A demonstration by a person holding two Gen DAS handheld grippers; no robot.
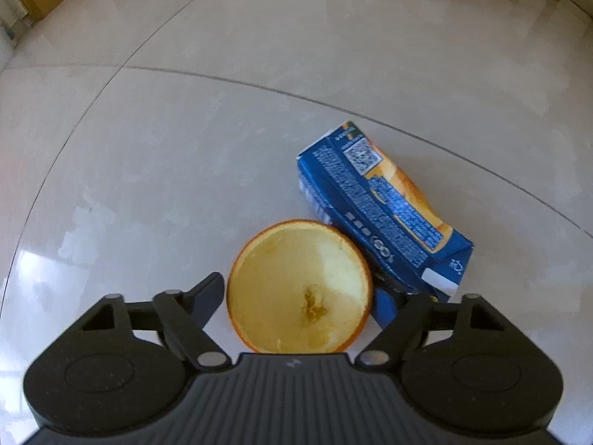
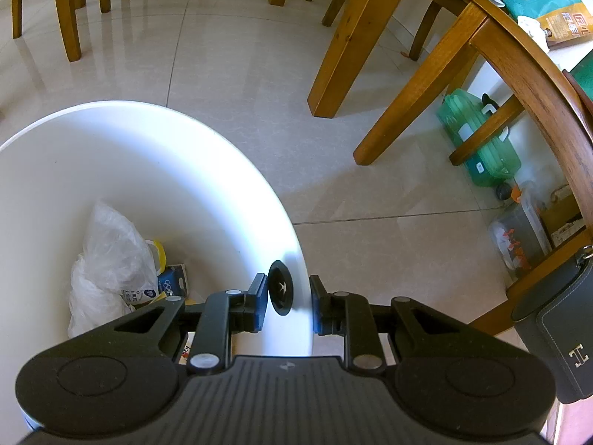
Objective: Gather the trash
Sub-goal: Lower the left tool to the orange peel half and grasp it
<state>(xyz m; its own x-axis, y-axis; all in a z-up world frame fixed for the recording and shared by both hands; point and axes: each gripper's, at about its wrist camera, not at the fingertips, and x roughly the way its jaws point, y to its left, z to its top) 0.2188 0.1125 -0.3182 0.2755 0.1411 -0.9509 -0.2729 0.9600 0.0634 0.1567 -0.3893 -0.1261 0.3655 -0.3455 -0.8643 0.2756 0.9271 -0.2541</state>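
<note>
Left tool: the jaws stand apart on either side of the hollowed orange half-peel, which lies cut side up on the tiled floor. Whether the pads already press on the rind cannot be told; the right finger is partly hidden where the peel meets the blue juice carton. The crushed carton lies on its side, touching or just beside the peel's right edge.

To do the grasp well, centre the peel between the fingers. Keep the right finger between the peel and the carton so only the peel is caught. Close gently: the empty rind will likely flex or collapse under hard pressure.

Right tool: nearly closed, clamped on the rim of the white bin at a black round fitting. The bin holds a crumpled plastic bag and a small blue carton. Hold the bin steady. Wooden chair legs stand farther off.
</note>
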